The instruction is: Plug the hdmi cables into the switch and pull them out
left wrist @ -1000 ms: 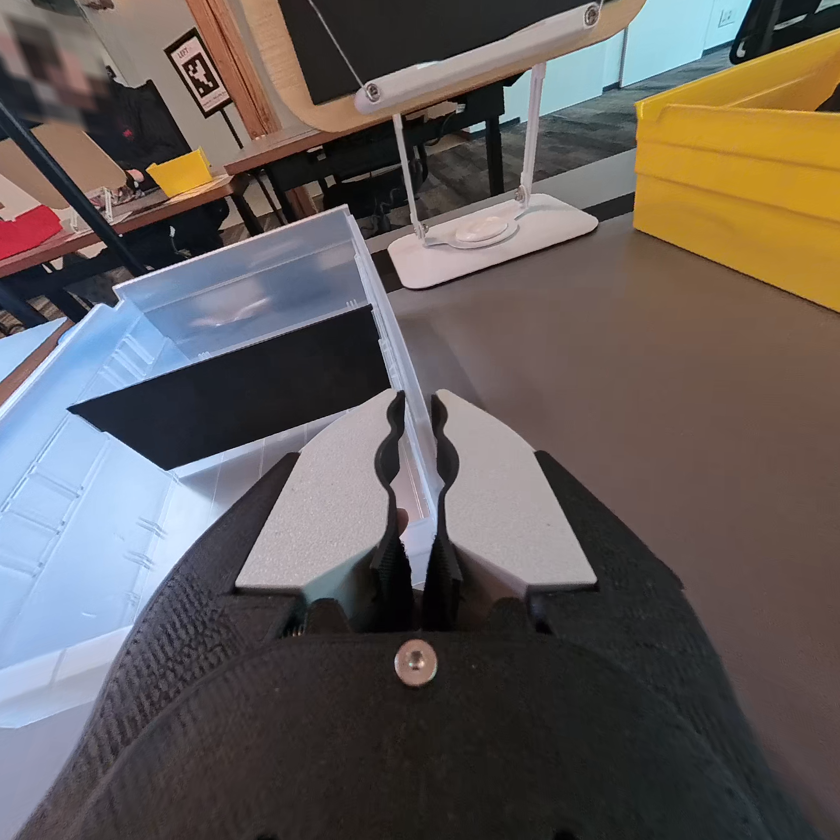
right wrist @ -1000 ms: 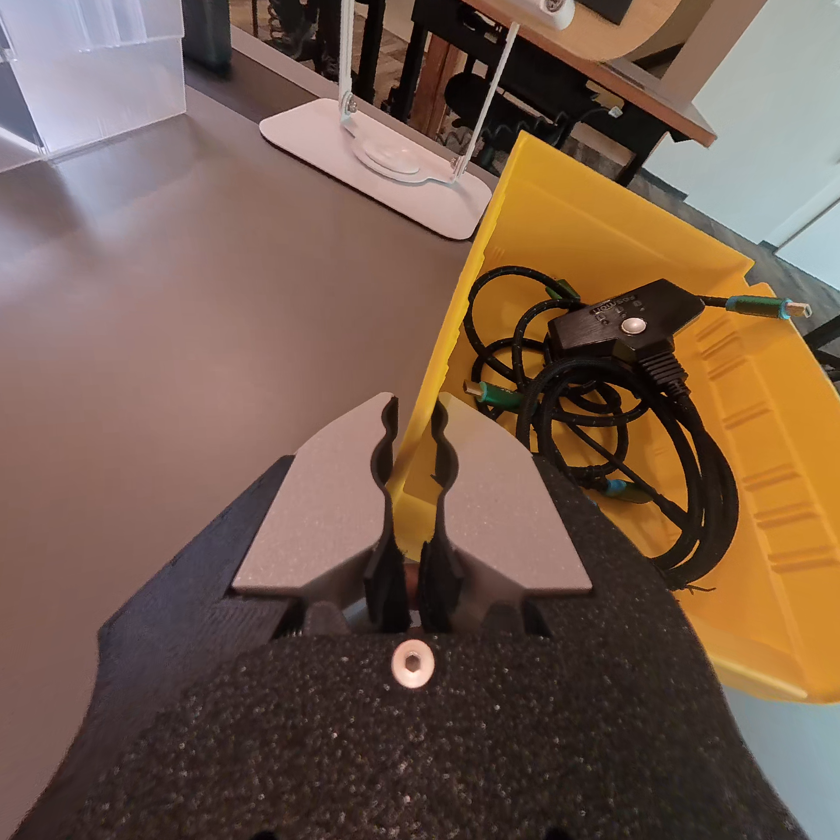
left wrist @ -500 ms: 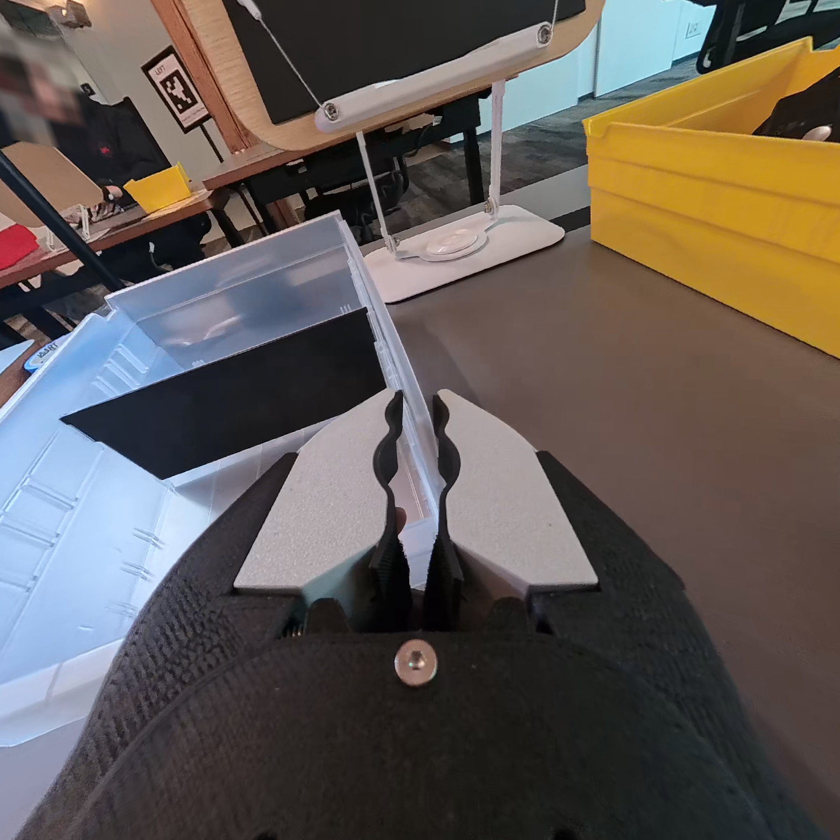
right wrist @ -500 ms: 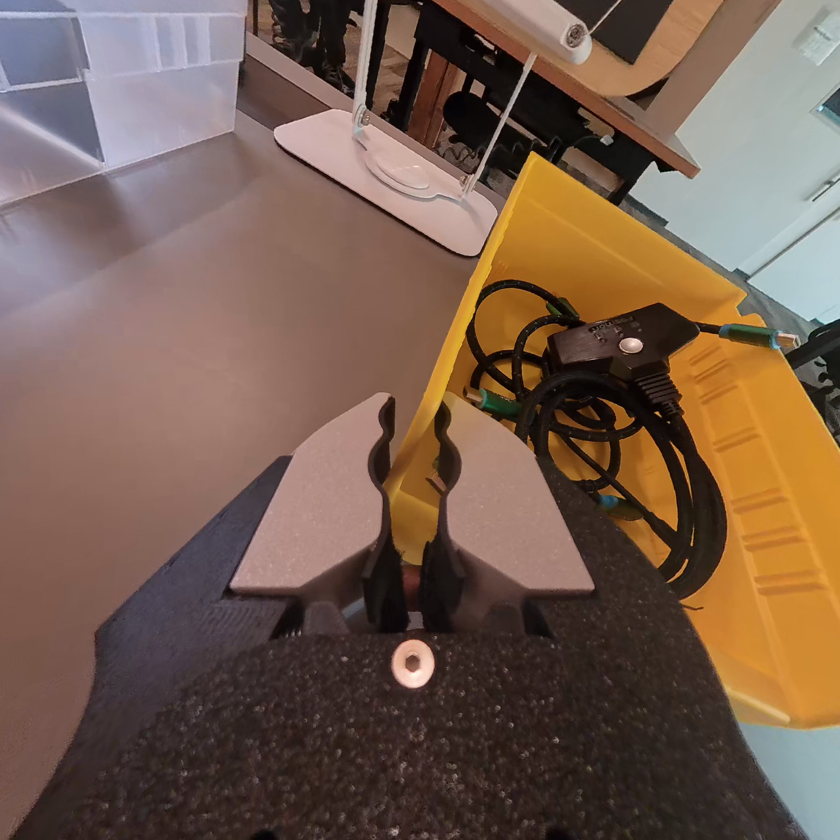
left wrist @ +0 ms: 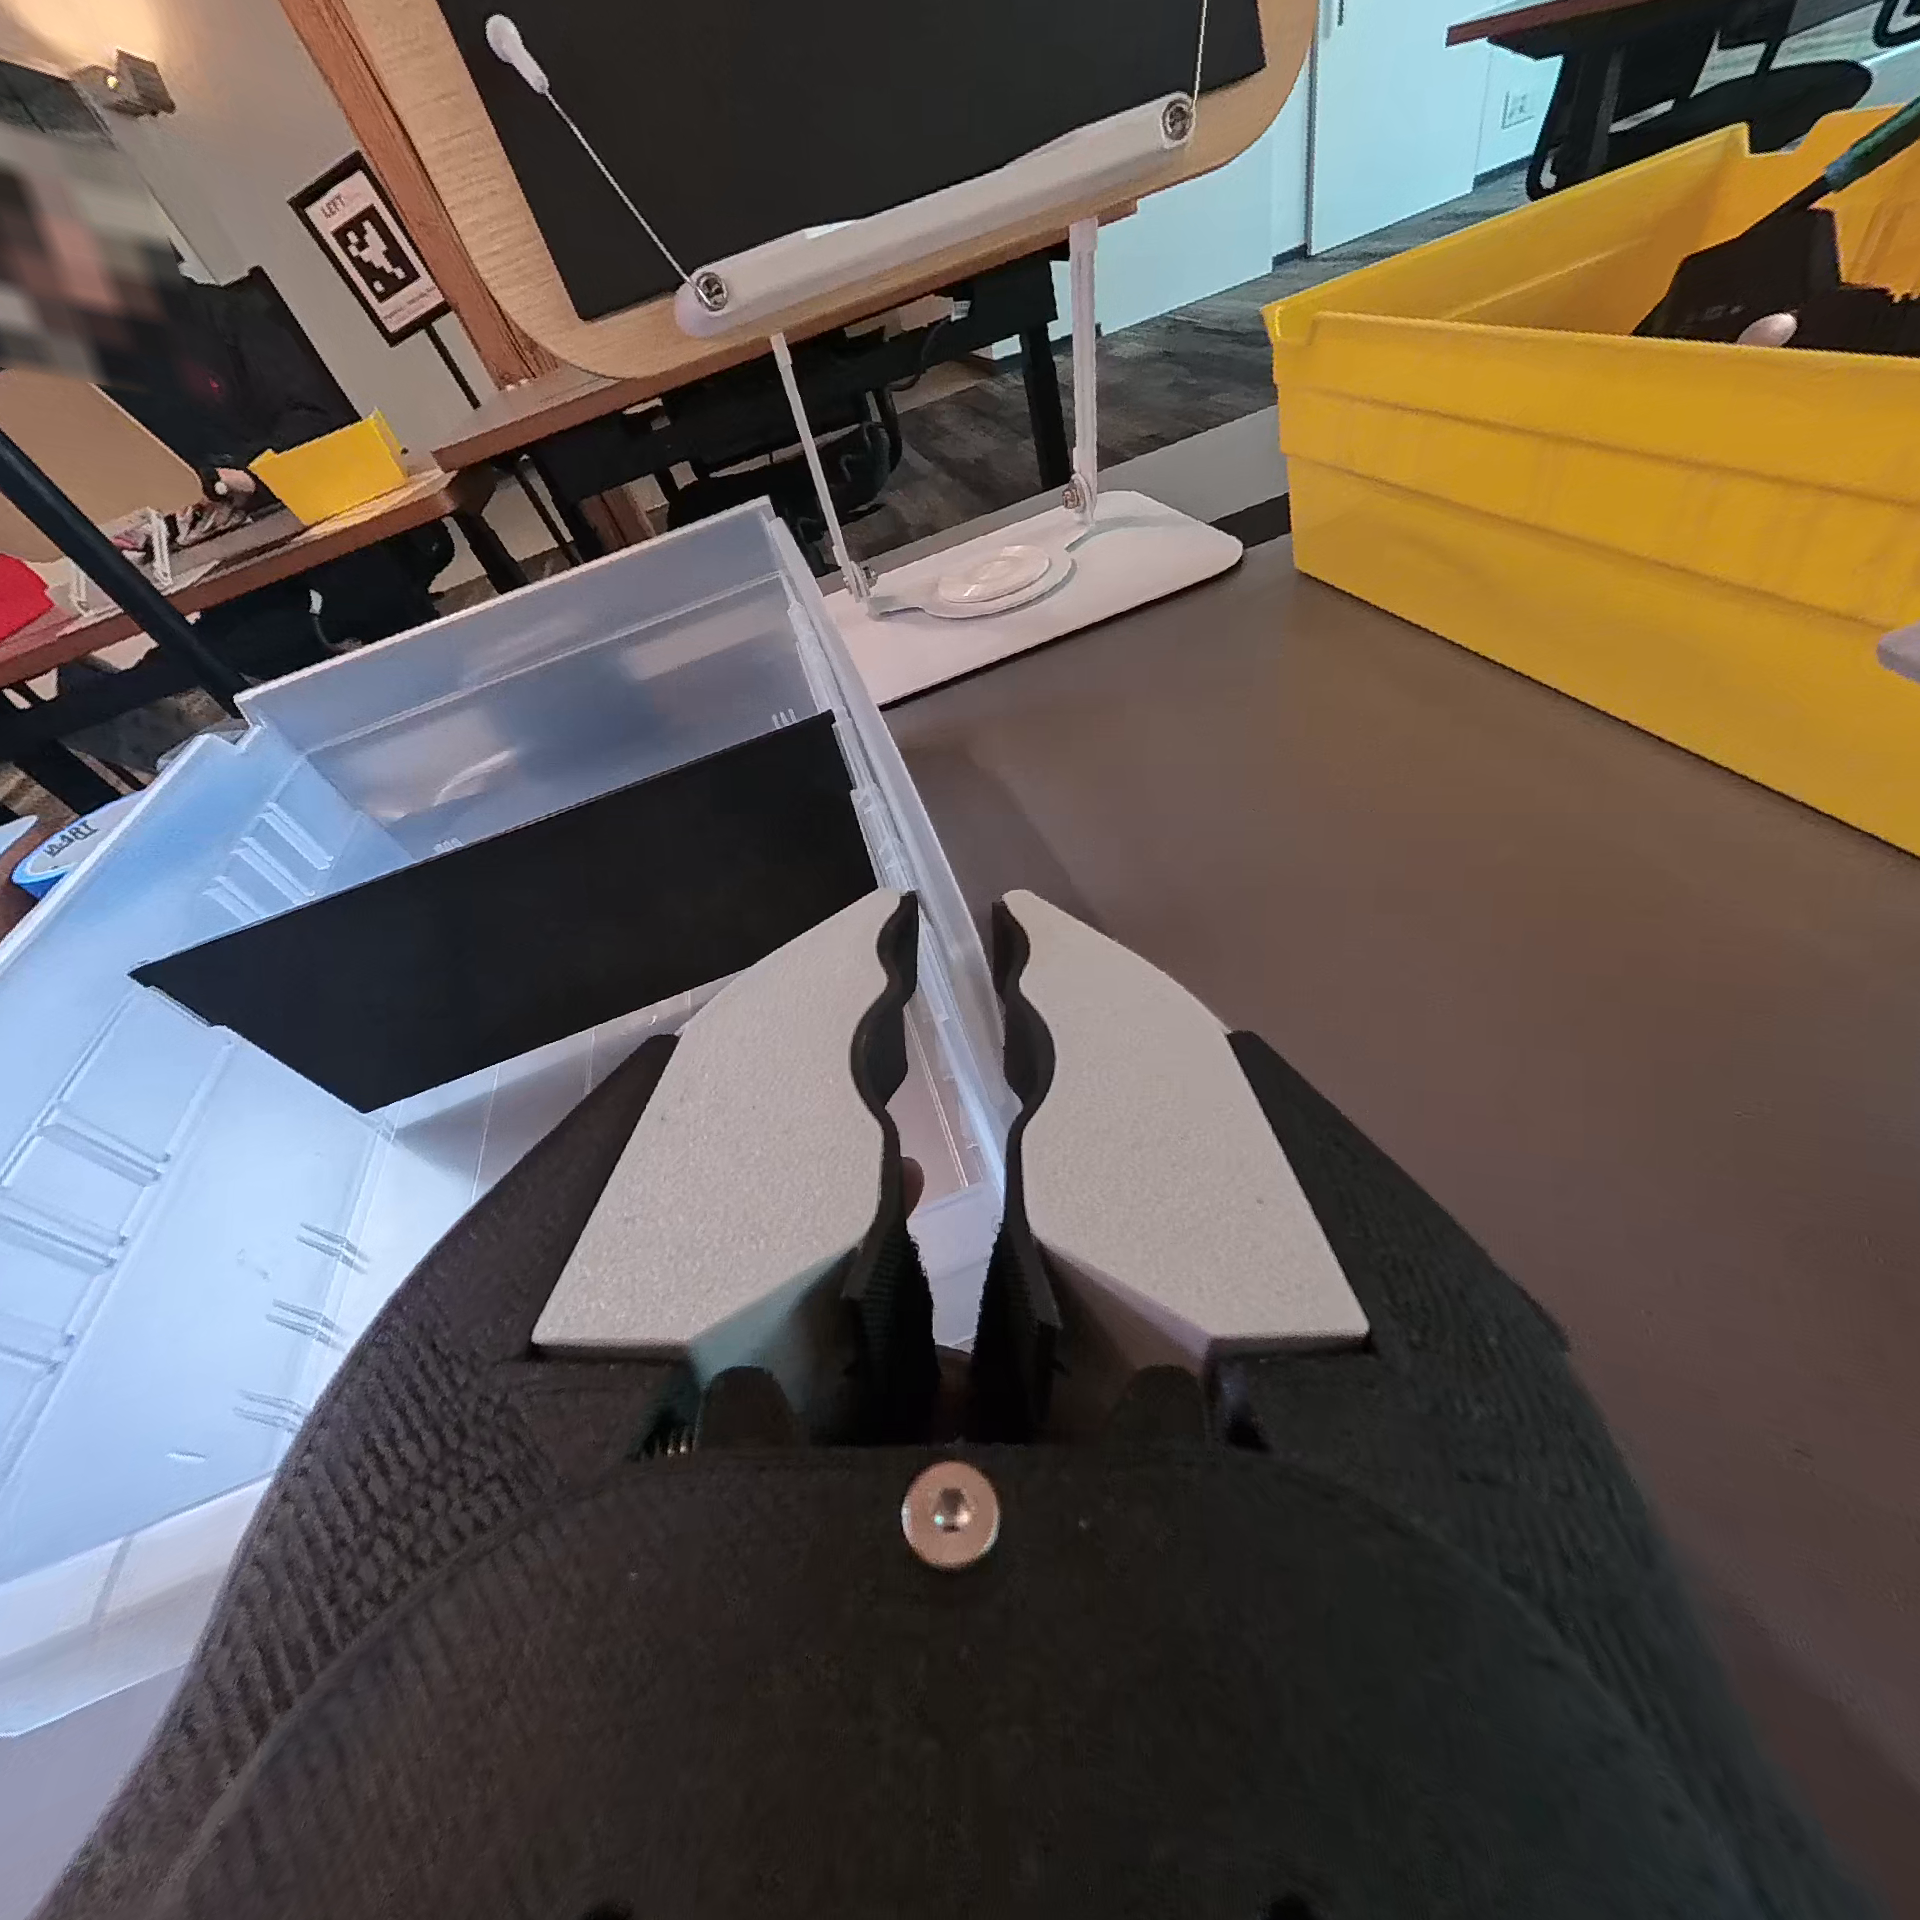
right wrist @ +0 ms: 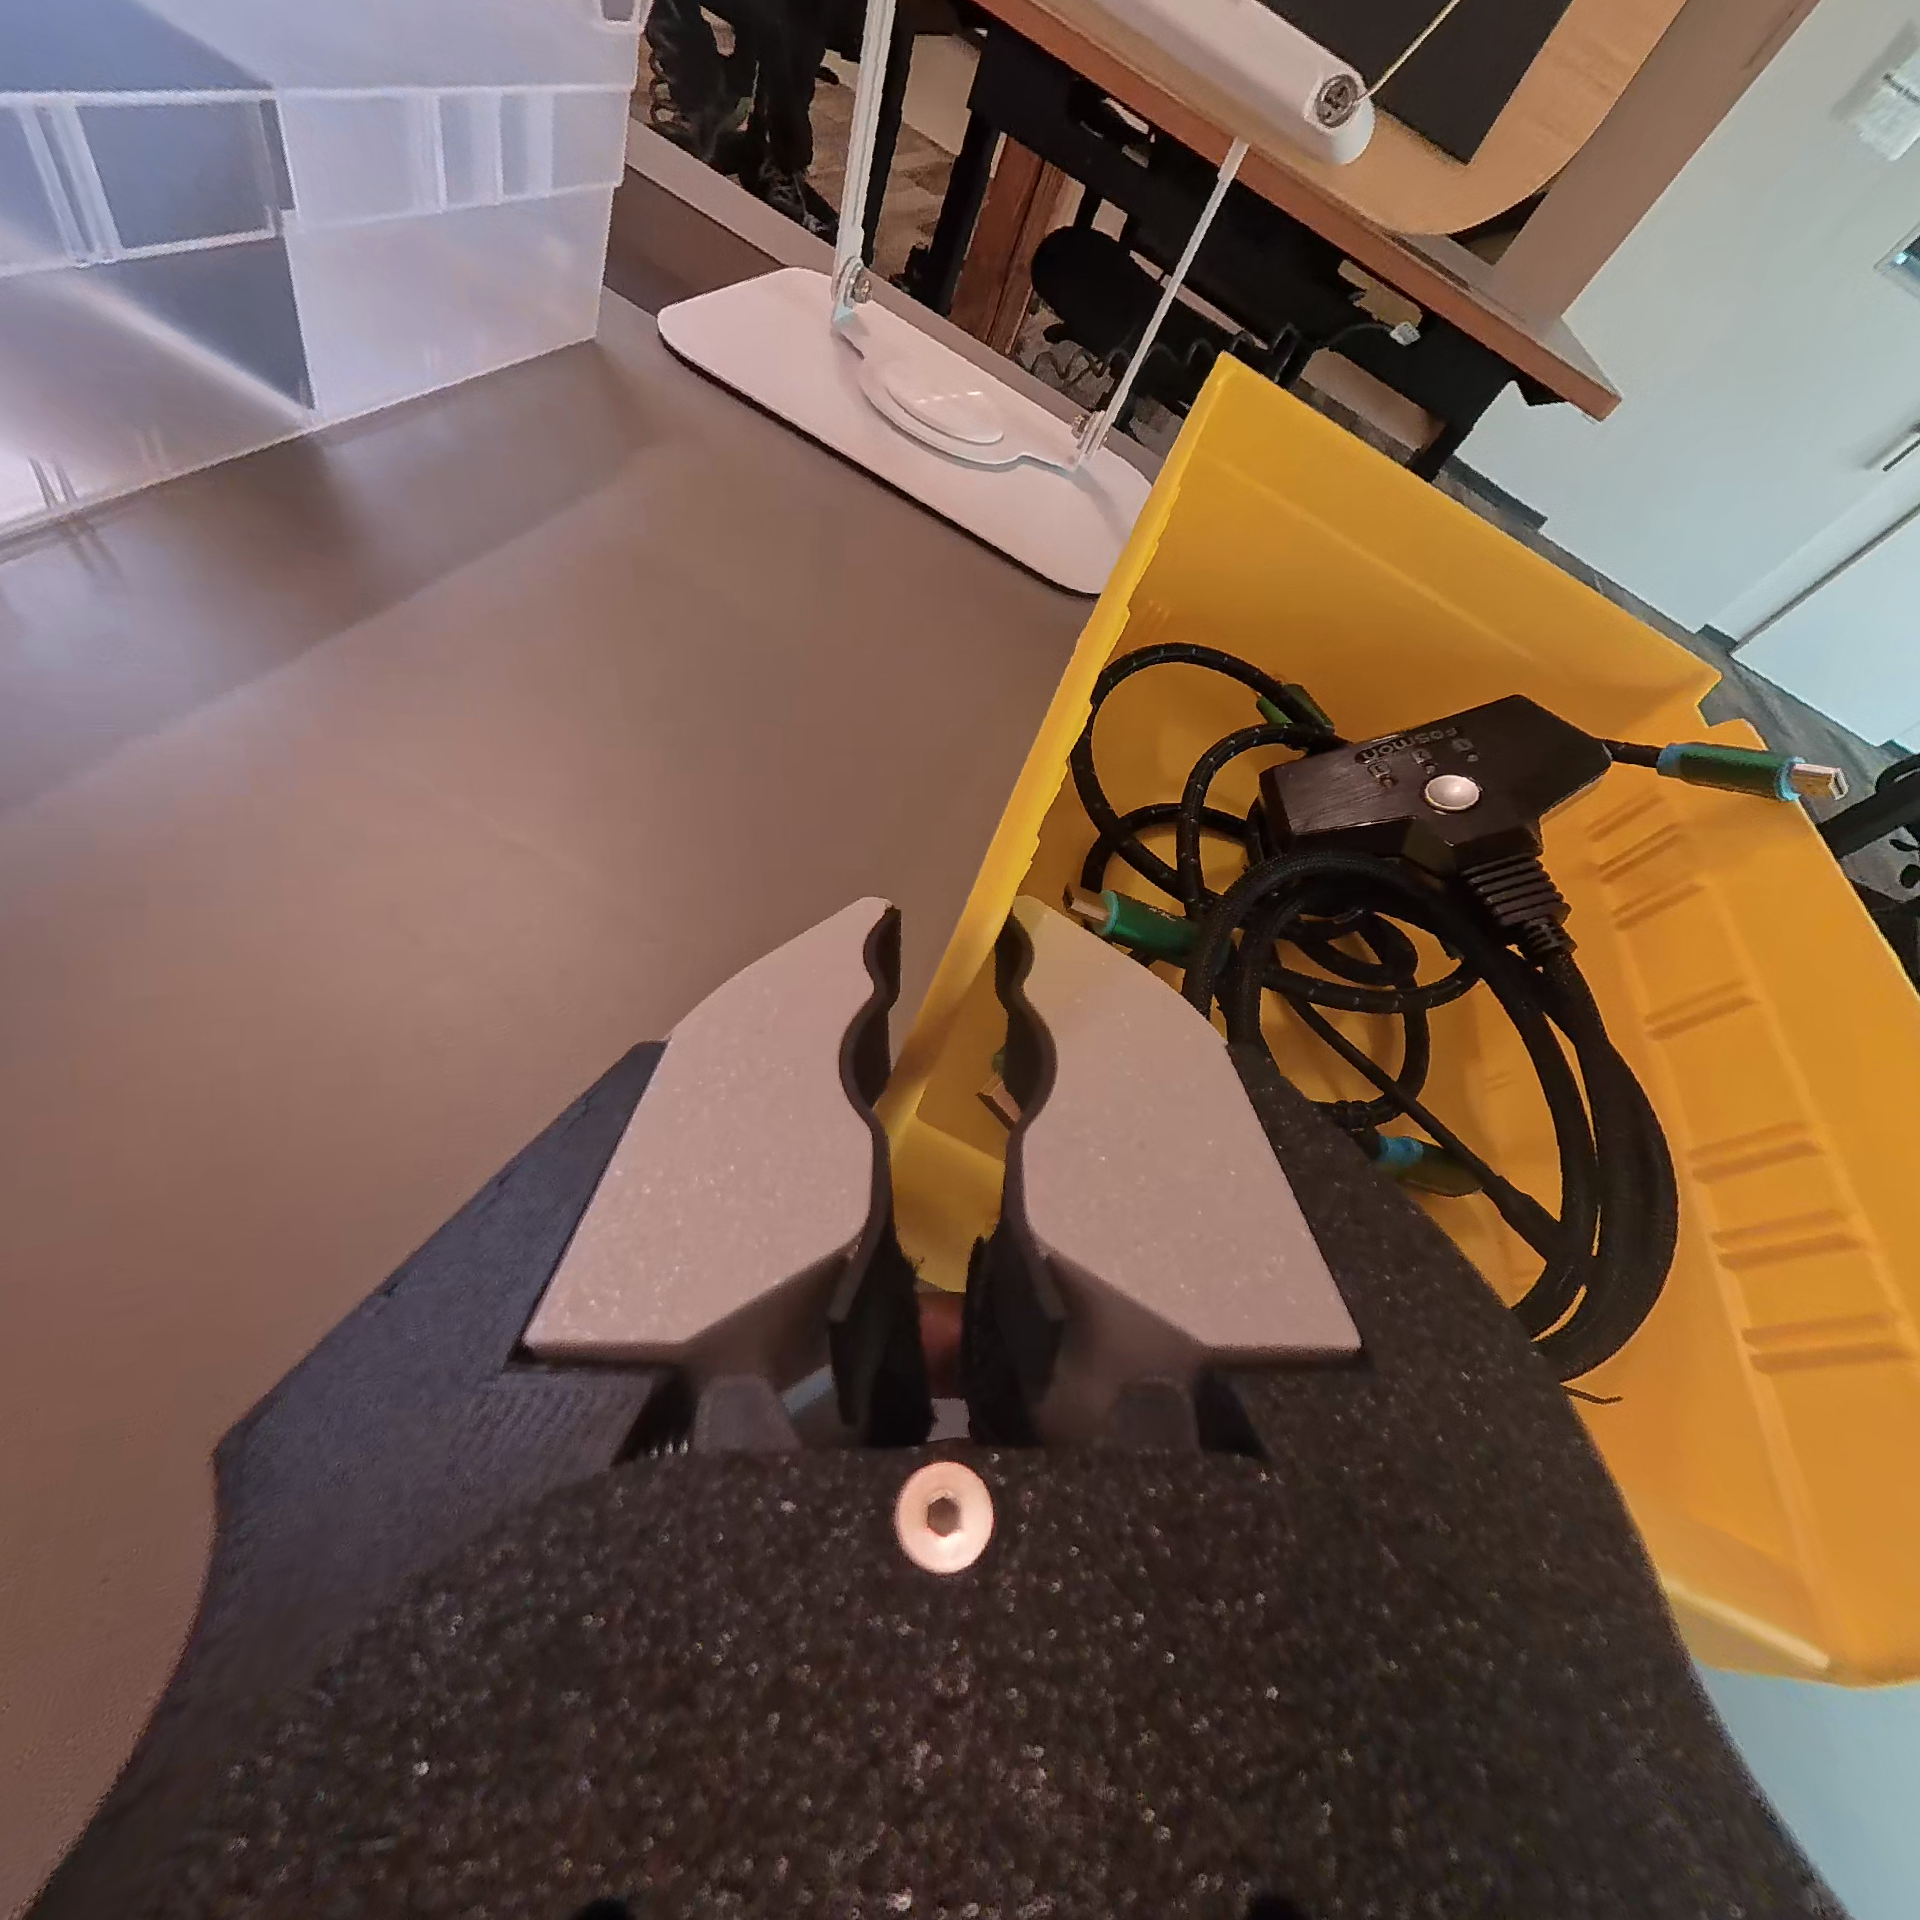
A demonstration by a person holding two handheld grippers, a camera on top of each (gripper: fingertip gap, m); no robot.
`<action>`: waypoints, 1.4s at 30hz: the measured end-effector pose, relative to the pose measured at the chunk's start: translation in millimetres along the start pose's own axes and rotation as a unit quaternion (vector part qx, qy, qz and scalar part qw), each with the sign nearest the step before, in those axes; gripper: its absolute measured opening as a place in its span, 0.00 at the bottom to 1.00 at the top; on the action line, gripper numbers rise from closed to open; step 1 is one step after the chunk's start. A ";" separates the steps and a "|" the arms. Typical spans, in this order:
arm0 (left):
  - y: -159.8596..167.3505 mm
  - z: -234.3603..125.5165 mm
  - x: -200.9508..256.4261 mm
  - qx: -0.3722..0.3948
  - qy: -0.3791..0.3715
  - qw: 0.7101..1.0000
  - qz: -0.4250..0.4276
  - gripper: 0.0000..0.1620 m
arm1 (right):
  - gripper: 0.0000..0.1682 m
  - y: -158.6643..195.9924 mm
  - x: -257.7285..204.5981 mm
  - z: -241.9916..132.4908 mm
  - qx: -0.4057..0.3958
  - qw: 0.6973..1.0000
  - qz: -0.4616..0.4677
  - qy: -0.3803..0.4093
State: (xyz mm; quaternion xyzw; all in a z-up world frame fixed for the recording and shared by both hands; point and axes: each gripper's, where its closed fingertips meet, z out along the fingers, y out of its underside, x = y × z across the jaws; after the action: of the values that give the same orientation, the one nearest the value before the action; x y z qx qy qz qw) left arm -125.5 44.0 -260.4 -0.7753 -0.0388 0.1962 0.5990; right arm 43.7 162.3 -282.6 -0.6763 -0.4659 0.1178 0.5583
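Note:
A black HDMI switch (right wrist: 1423,790) lies on a tangle of black braided cables (right wrist: 1351,997) with green plug shells inside a yellow bin (right wrist: 1351,582). One plug (right wrist: 1745,774) sticks out over the bin's right rim. My right gripper (right wrist: 945,920) is shut on the yellow bin's near left wall. My left gripper (left wrist: 956,914) is shut on the right wall of a clear plastic bin (left wrist: 520,707) that has a black divider (left wrist: 540,966). The yellow bin (left wrist: 1558,499) and the switch (left wrist: 1756,301) also show at the right of the left wrist view.
Both bins rest on a dark grey table (left wrist: 1351,935). A white lamp base (left wrist: 1039,582) stands at the table's far edge between the bins, also in the right wrist view (right wrist: 914,426). The clear bin (right wrist: 312,208) shows far left there. Desks and a seated person lie beyond. Across from one pair of fingers to the other is roughly 20 cm. My right gripper's tips are some 15 cm from the black HDMI switch (right wrist: 1423,790).
Both grippers keep their hold on the bin walls. The yellow bin has shifted left in the left view, and the clear bin looms larger in the right view: the bins are closer together.

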 end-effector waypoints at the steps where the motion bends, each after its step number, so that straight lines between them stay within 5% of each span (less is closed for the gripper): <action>1: 0.0 -0.1 0.2 0.000 0.000 1.000 0.000 0.08 | 0.10 0.1 0.0 -0.1 0.000 1.000 0.001 -0.001; 26: 2.7 -6.8 3.0 -0.005 -0.003 1.000 0.017 0.18 | 0.18 -2.2 -5.0 -9.4 0.025 0.999 0.018 -0.017; 30: -2.3 -14.9 -8.0 0.012 -0.040 0.999 0.007 0.31 | 0.35 -13.2 4.9 -19.5 0.070 0.996 0.054 0.006; 37: -20.4 -38.2 -3.5 0.073 -0.051 0.995 -0.039 0.78 | 0.80 -31.3 21.1 -37.6 0.150 0.984 0.082 0.054; 42: -27.9 -57.4 -11.3 0.114 -0.099 0.988 -0.041 0.89 | 0.88 -21.5 28.0 -38.6 0.125 0.985 0.082 0.082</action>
State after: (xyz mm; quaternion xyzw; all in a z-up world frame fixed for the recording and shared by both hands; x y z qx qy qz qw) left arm -110.9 -4.0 -219.4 -0.6763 -0.1064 0.2505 0.6845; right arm 74.2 157.6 -240.4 -0.6441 -0.3434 0.1649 0.6634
